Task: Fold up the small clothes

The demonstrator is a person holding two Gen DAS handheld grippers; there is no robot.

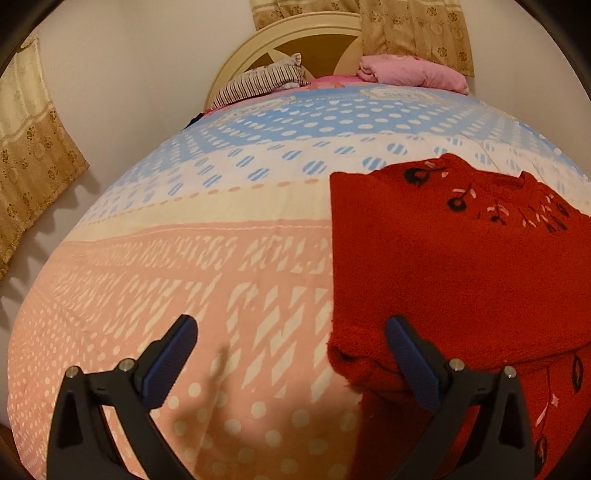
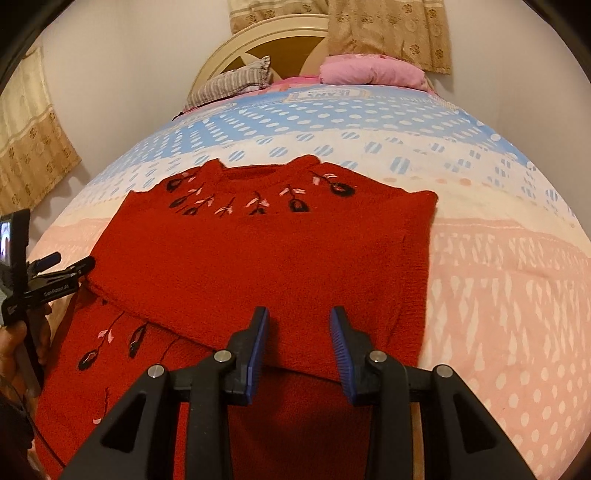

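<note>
Both your left gripper (image 1: 291, 363) and right gripper (image 2: 299, 350) hang spread and empty over the red sweater (image 2: 258, 251); it looks thick, soft and floppy, so pinch the doubled lower hem.

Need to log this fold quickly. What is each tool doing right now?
Left tool: open, holding nothing, beside the red sweater.
Right tool: open, empty, above the sweater.

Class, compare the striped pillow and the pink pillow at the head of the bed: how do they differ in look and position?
The striped pillow has dark and pale stripes with a frilled edge; the pink pillow is plain. The striped pillow lies toward the left in both views, the pink pillow toward the right, under the curtain. Both lie by the headboard.
</note>
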